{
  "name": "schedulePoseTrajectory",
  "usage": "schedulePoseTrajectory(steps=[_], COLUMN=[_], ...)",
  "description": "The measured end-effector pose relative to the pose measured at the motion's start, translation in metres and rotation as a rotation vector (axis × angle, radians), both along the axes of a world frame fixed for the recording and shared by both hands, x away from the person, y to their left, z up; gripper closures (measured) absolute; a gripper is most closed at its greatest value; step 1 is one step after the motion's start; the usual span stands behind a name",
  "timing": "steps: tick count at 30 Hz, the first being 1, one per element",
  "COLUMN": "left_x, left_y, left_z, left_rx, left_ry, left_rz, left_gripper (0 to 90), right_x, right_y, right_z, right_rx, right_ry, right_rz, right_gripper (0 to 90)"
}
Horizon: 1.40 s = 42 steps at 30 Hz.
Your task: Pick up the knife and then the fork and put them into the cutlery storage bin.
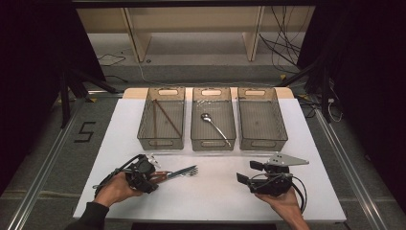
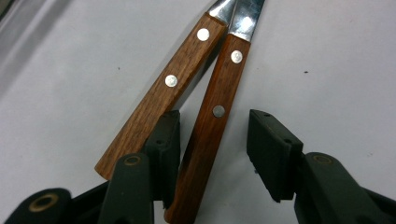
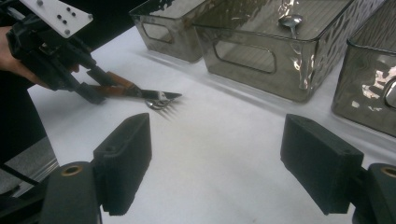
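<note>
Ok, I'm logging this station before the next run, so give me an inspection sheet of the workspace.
Surface: white table top, no spills seen.
Job's things: two wooden-handled utensils lying crossed; fork tines visible.
Clutter: three clear bins; spoon in the middle one, brown sticks in the left one.
Grippers: left tool open around one handle; right tool open, empty.
Cables: one trails from each tool; more on the floor behind.
Surroundings: wooden shelf frame, dark curtains.
</note>
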<state>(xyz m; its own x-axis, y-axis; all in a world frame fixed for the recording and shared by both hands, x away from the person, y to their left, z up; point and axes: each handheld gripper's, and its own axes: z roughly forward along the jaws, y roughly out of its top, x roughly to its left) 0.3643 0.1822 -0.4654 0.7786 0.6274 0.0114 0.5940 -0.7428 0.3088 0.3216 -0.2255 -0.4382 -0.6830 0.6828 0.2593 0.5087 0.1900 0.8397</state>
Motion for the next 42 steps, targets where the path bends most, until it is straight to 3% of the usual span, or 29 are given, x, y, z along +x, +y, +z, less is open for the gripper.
schedulePoseTrajectory(steps=[6, 17, 29, 39, 42], left_x=[0.005, 0.010, 0.016, 0.015, 0.013], left_y=[-0.001, -0.007, -0.007, -0.010, -0.011], left_z=[0.001, 0.003, 0.003, 0.004, 0.004], left_rx=[-0.005, 0.053, 0.059, 0.083, 0.099], left_ry=[0.031, 0.063, 0.093, 0.080, 0.071], left_rz=[0.009, -0.031, -0.044, -0.083, -0.119], left_gripper=[58.6, 63.9, 67.3, 71.9, 73.7], right_x=[0.000, 0.001, 0.001, 0.001, 0.001], right_y=[0.001, 0.001, 0.003, 0.003, 0.003], right_z=[0.000, -0.001, -0.001, -0.001, -0.001], right_rx=[-0.002, -0.008, -0.013, -0.016, -0.018], right_ry=[0.002, 0.005, 0.009, 0.011, 0.011], right_rz=[0.004, 0.009, 0.020, 0.018, 0.018], right_gripper=[25.5, 25.9, 26.2, 26.4, 26.4])
